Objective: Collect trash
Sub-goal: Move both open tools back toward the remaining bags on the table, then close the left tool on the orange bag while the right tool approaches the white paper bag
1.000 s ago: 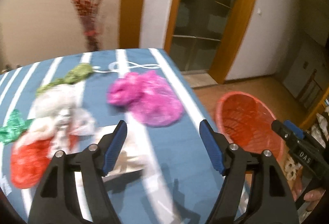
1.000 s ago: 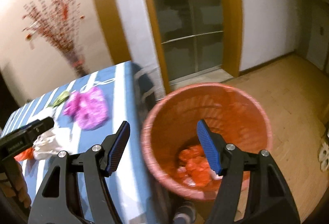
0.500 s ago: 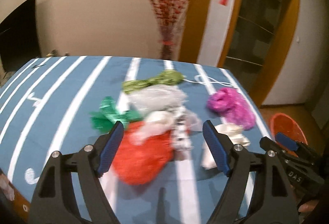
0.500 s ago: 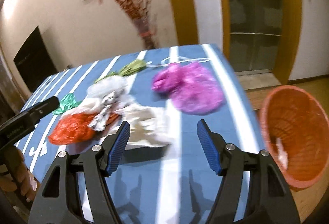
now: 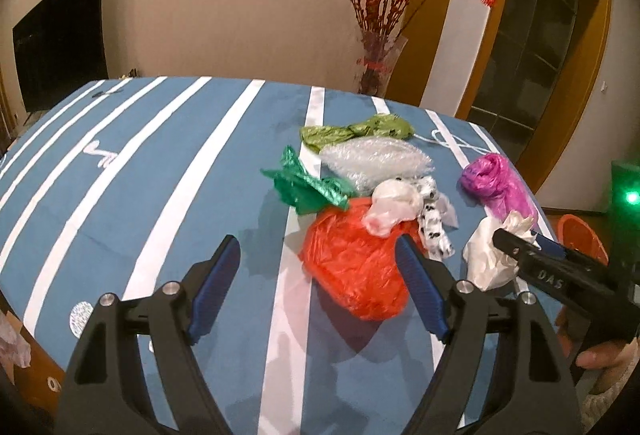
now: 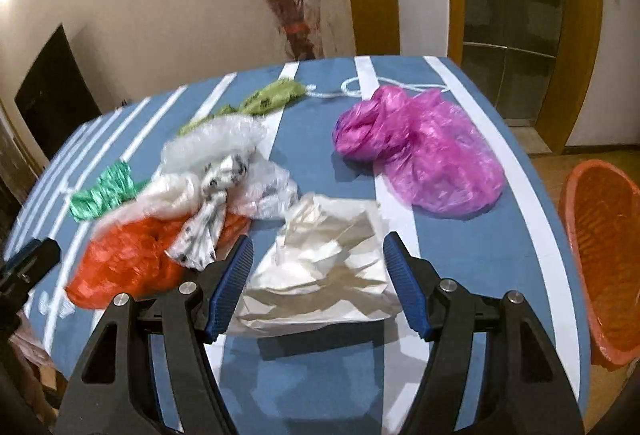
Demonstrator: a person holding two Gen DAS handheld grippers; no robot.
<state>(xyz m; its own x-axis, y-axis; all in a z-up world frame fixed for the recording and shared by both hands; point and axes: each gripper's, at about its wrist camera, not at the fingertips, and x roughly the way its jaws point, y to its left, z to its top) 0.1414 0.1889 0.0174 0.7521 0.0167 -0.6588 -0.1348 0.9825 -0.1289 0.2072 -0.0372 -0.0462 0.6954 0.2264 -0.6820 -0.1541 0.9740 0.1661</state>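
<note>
Left gripper [image 5: 320, 287] above blue striped counter [image 5: 168, 171], jaws wide, nothing between them — red bag [image 5: 352, 267] just beyond its right finger. Dark green wrapper [image 5: 304, 187], bubble wrap [image 5: 376, 161], purple bag [image 5: 496, 183] behind. Right gripper [image 5: 516, 241] over white paper [image 5: 488, 255] — orange basket [image 5: 582, 239] at far right.

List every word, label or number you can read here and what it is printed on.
"DAS" – white letters on the black body of the right gripper, seen from the left wrist view.
Dark print on the olive green bag – too blurred to read.
Black marks on the white patterned bag – a pattern, no legible text.
Nothing else is readable.
</note>
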